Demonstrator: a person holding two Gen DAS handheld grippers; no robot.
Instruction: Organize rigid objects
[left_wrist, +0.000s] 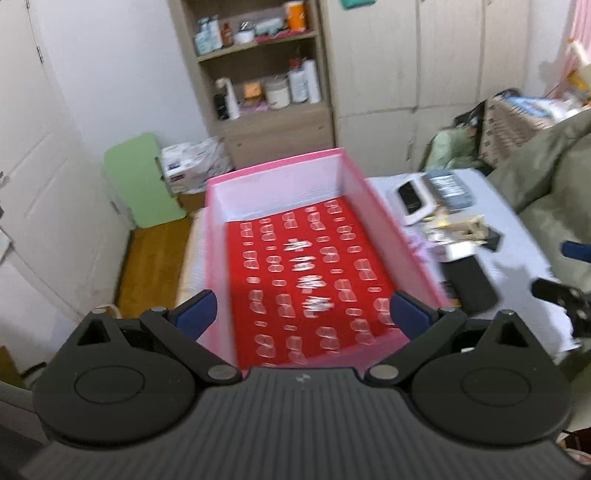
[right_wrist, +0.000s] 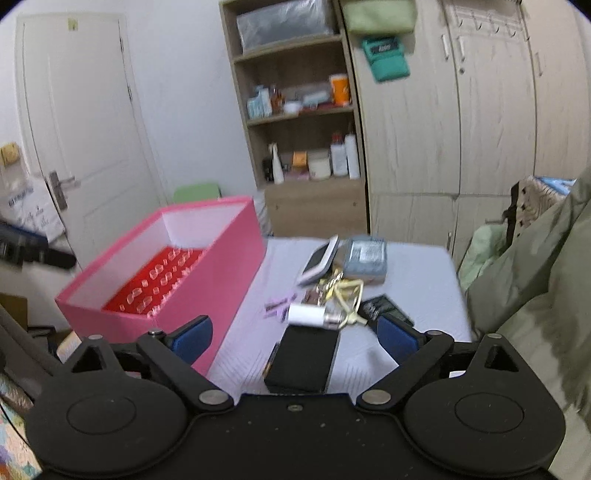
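Hovering with jaws spread wide and gripping nothing, left gripper (left_wrist: 303, 314) looking down into pink box (left_wrist: 399, 236), lidless, red patterned lining (left_wrist: 314, 273) covering its floor, nothing else lying inside. Sitting along left edge of pale bed surface (right_wrist: 417, 273). Hanging low near front edge, right gripper (right_wrist: 295, 339) equally spread and holding nothing, pointing at black phone-like slab (right_wrist: 303, 358) lying flat between its fingertips' line of approach. Clustering beyond slab toward middle of bed surface: white charger plug (right_wrist: 304, 314), yellowish tangled cable (right_wrist: 347, 295), white-framed phone (right_wrist: 319, 260), grey packet (right_wrist: 365, 258), small dark card (right_wrist: 384, 306). Resting at right edge, olive jacket (right_wrist: 535, 295).

Judging risks ahead: pinching thin flat slab against soft bedding probably proving awkward, fingertips likely sliding over its edges; snagging cable while lifting plug, dragging neighbours along; nudging light box off left edge while dropping items in.
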